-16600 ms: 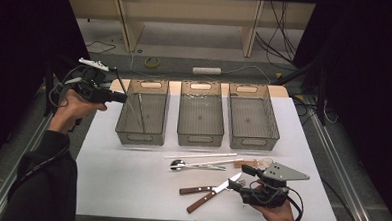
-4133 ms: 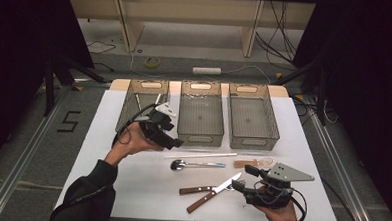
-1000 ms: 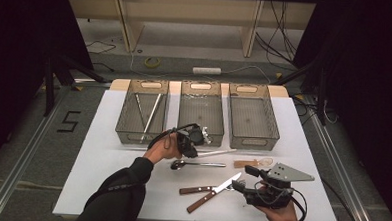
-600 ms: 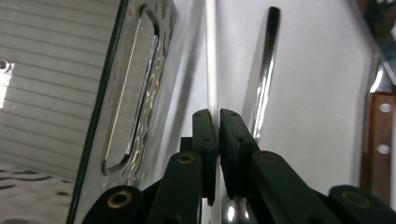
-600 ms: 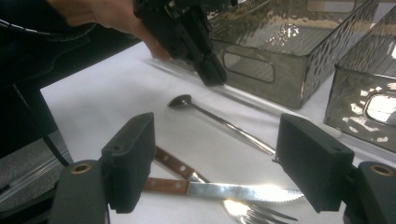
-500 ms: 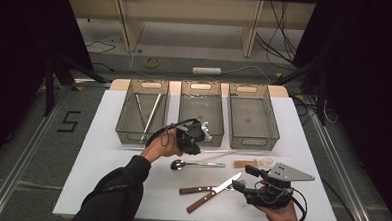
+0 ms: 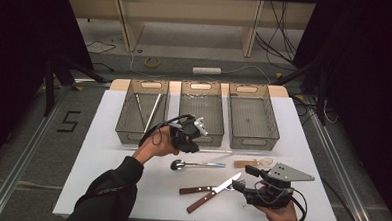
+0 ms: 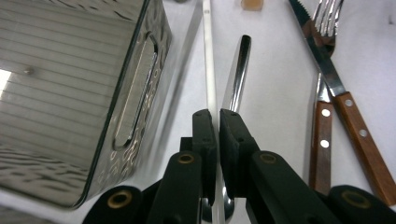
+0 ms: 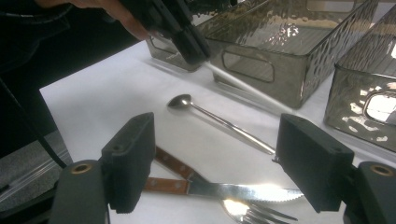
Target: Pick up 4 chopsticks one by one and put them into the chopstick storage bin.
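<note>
- While the left gripper hangs just in front of the middle bin, its jaws are pinched shut on a thin silver chopstick, which juts forward from the jaws over the counter.
- The grip sits near one end, so the long free end will probably sag or swing. A slow, steady wrist should stop it from pivoting in the jaws.
- Judging by the two matching chopsticks already lying in the left bin, that bin is the likely destination.
- The free tip should rise above the bin rims before any sideways travel, or it may catch the middle bin's front wall.
- Turning the chopstick to run lengthwise with the left bin before lowering should let it settle beside the pair instead of bridging the rim.
- Releasing low, close to the bin floor, should avoid a bounce.
- Just beneath the carried chopstick lies the spoon, with the knife and fork beside it. The lift should leave them undisturbed.
- The right gripper rests near the knife with its jaws wide apart and holding nothing. It seems well placed to wait there.
</note>
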The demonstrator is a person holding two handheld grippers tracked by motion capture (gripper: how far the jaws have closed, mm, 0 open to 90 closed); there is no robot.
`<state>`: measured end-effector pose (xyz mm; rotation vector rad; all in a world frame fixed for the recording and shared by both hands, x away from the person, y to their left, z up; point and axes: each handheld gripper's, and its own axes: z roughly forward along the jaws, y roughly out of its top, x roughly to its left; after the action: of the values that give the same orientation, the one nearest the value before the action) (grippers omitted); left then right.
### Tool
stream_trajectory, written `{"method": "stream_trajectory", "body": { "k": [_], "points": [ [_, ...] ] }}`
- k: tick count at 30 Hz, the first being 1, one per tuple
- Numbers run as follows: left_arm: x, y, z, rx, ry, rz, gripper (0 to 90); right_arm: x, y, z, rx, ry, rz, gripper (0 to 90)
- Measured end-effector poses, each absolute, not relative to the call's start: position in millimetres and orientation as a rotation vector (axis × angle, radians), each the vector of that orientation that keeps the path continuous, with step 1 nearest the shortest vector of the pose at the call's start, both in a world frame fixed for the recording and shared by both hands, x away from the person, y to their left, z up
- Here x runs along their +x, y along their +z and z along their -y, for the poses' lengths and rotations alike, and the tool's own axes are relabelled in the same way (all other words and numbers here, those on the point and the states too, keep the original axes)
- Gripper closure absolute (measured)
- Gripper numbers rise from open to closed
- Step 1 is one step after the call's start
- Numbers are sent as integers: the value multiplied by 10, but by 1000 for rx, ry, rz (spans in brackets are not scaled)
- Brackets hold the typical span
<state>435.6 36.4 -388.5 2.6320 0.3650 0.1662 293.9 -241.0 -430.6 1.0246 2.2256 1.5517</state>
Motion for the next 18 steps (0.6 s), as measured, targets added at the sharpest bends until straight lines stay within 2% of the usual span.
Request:
{"method": "stream_trajectory", "body": {
  "k": [14,18],
  "points": [
    [4231,-3428,-812,2471,217,-414,849,2939,-4310,2404,1029,1543,-2229,296],
    [4265,-3343,-986,2421,252,-472,849,2938,-4310,2402,1029,1543,-2229,295]
  ]
}}
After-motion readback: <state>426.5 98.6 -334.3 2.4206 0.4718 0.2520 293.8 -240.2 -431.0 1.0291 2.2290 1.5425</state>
